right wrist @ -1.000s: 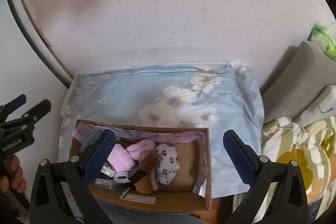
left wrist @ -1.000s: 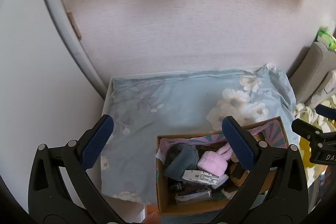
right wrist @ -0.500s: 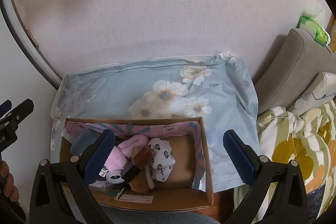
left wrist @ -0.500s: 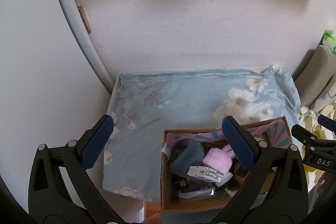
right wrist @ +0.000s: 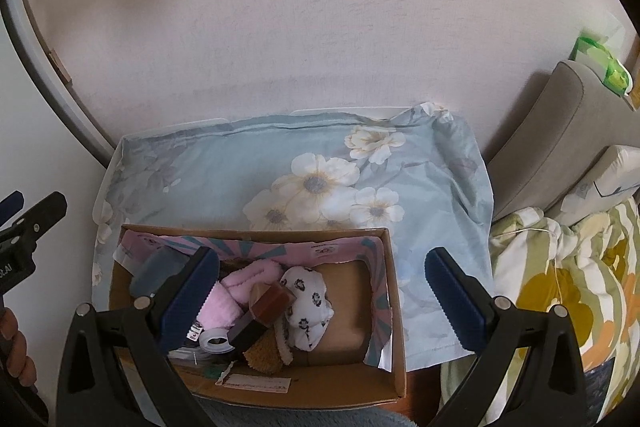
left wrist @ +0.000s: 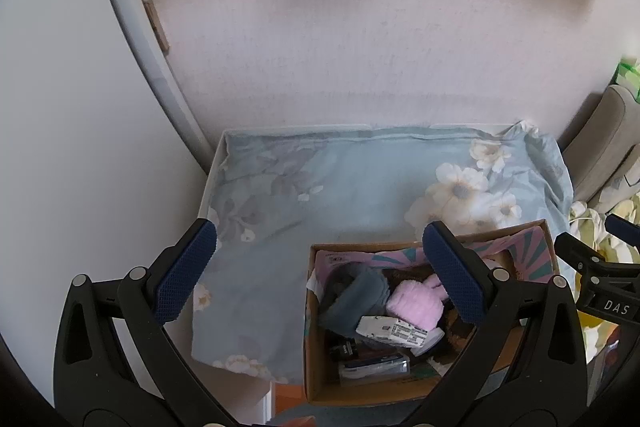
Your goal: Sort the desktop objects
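Note:
A cardboard box (right wrist: 394,311) stands at the near edge of a small table covered by a light blue floral cloth (right wrist: 248,171). The box holds a pink fluffy item (right wrist: 240,291), a white spotted soft item (right wrist: 308,303), a brown block (right wrist: 270,301), a grey cloth (left wrist: 356,297) and a white labelled packet (left wrist: 394,330). My left gripper (left wrist: 320,275) is open and empty, above the cloth and the box's left side (left wrist: 311,327). My right gripper (right wrist: 324,297) is open and empty, above the box.
A pale wall rises right behind the table. A grey cushion (right wrist: 552,131) with a green pack (right wrist: 600,67) on top, and a yellow-green patterned blanket (right wrist: 560,291), lie to the right. A white door frame (left wrist: 132,39) stands at the left.
Both grippers have pulled back and risen a little, so the table and box sit lower and smaller in view. Both stay open and empty.

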